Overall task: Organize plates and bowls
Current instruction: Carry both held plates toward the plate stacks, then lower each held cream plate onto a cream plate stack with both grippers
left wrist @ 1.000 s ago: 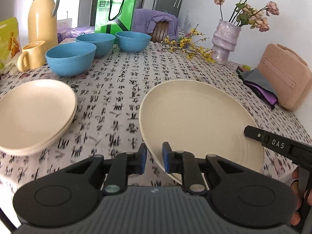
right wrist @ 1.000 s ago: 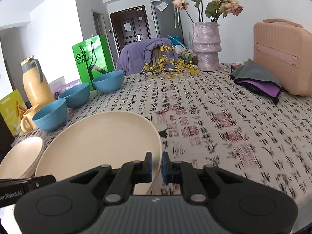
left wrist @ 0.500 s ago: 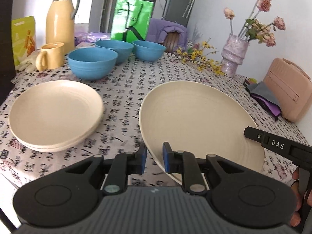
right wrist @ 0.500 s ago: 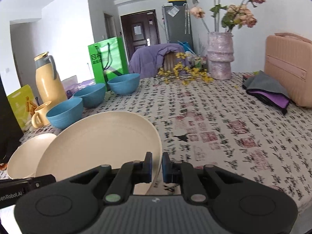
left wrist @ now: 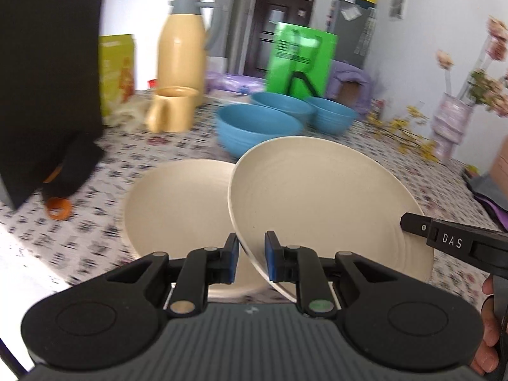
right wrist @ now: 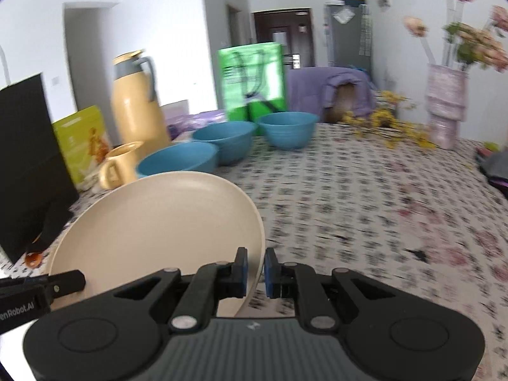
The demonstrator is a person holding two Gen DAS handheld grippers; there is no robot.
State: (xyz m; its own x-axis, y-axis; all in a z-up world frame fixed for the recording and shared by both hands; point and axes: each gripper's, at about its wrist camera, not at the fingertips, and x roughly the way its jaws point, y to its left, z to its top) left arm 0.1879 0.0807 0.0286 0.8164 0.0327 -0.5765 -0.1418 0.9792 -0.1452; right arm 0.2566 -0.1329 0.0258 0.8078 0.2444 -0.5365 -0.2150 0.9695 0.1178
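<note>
A large cream plate (left wrist: 324, 203) hangs tilted above the table, pinched at opposite rims. My left gripper (left wrist: 251, 255) is shut on its near rim. My right gripper (right wrist: 255, 266) is shut on the other rim of the same cream plate (right wrist: 158, 222); in the left wrist view that right gripper's finger (left wrist: 444, 238) reaches in from the right. A stack of cream plates (left wrist: 177, 206) lies on the cloth just left of and partly beneath the held plate. Behind them stand three blue bowls: the nearest (left wrist: 257, 130), the middle (left wrist: 282, 103) and the farthest (left wrist: 331, 114).
A yellow mug (left wrist: 171, 109) and a yellow thermos jug (left wrist: 182, 41) stand at the back left, beside a black box (left wrist: 47, 73) and a green bag (left wrist: 300, 60). A vase of flowers (right wrist: 444, 108) and yellow sprigs (right wrist: 384, 123) are at the far right. An orange ring (left wrist: 58, 211) lies near the left edge.
Both grippers carried the held plate to the left, so it now overlaps the plate stack. The stack and bowls have slid toward the middle of both views.
</note>
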